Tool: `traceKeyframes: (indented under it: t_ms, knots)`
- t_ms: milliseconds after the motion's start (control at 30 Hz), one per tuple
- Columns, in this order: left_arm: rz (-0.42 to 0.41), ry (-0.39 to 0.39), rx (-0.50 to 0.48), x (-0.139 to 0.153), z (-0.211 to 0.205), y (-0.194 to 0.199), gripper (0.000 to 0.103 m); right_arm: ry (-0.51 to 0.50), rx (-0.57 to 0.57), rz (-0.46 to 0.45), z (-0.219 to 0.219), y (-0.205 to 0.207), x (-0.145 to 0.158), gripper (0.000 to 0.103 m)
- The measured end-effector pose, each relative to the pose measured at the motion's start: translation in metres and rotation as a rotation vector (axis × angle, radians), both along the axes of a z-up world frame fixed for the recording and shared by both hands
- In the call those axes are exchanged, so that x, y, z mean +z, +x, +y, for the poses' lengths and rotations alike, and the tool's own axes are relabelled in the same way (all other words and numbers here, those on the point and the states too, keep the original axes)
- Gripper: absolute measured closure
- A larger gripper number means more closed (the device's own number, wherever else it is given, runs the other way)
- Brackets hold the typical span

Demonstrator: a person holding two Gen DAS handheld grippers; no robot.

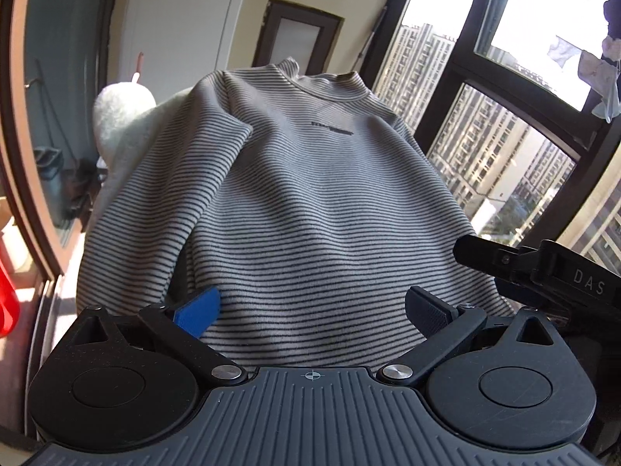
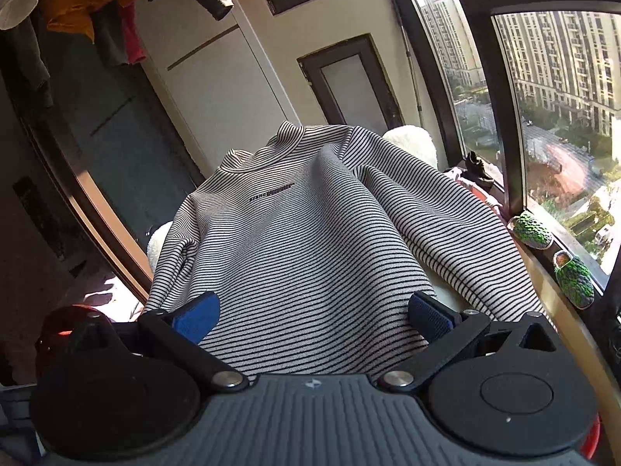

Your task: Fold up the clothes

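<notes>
Striped sweater [image 1: 302, 202] lies spread front-up, one sleeve folded across its body. Left claw [image 1: 310, 310] and right claw [image 2: 312, 316] both hover wide apart over its hem.

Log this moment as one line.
task: fold clothes | left gripper: open, at hem | right gripper: open, at hem | shirt: striped, spread flat, front up, one sleeve folded in

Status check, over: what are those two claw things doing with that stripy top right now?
Left gripper open, right gripper open, both at the hem. Striped sweater spread flat, front up, unfolded. Nothing on it.
</notes>
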State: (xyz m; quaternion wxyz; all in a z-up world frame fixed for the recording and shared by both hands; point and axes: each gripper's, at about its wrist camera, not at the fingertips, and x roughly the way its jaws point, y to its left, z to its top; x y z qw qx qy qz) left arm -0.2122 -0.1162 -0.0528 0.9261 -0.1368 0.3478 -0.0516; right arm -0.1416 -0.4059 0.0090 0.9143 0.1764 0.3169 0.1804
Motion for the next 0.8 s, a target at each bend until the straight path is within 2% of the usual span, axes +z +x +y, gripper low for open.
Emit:
traceKeyframes:
  t_ms: [167, 233, 333, 400, 500, 567, 633, 667, 733, 800]
  knots:
    - [-0.014, -0.010, -0.078, -0.011, 0.007, 0.026, 0.000, -0.096, -0.046, 0.065, 0.019, 0.009, -0.030, 0.000]
    - [-0.017, -0.005, -0.087, -0.014, 0.007, 0.033, 0.000, -0.099, -0.062, 0.081, 0.023, 0.011, -0.041, 0.000]
    - [-0.020, 0.002, -0.094, -0.019, 0.006, 0.042, 0.000, -0.109, -0.056, 0.104, 0.024, 0.014, -0.044, 0.000]
    - [-0.012, -0.019, -0.086, -0.022, 0.007, 0.045, 0.000, -0.105, -0.030, 0.112, 0.017, 0.015, -0.038, 0.000]
    - [-0.009, -0.039, -0.069, -0.024, 0.007, 0.044, 0.000, -0.012, -0.073, 0.075, -0.021, 0.005, -0.022, 0.000]
    - [-0.009, -0.035, -0.057, -0.026, 0.006, 0.041, 0.000, 0.023, -0.155, 0.026, -0.055, -0.007, -0.015, 0.000]
    - [-0.001, -0.035, -0.032, -0.024, 0.005, 0.039, 0.000, 0.058, -0.252, 0.020, -0.094, -0.014, -0.018, 0.001]
    - [0.005, -0.036, -0.018, -0.023, 0.004, 0.038, 0.000, 0.091, -0.294, 0.041, -0.114, -0.015, -0.025, 0.005]
    - [0.015, -0.039, 0.010, -0.021, 0.003, 0.037, 0.000, 0.179, -0.373, 0.127, -0.149, -0.013, -0.047, 0.024]
    - [0.030, -0.064, 0.035, -0.019, 0.006, 0.037, 0.000, 0.303, -0.430, 0.236, -0.174, -0.011, -0.079, 0.026]
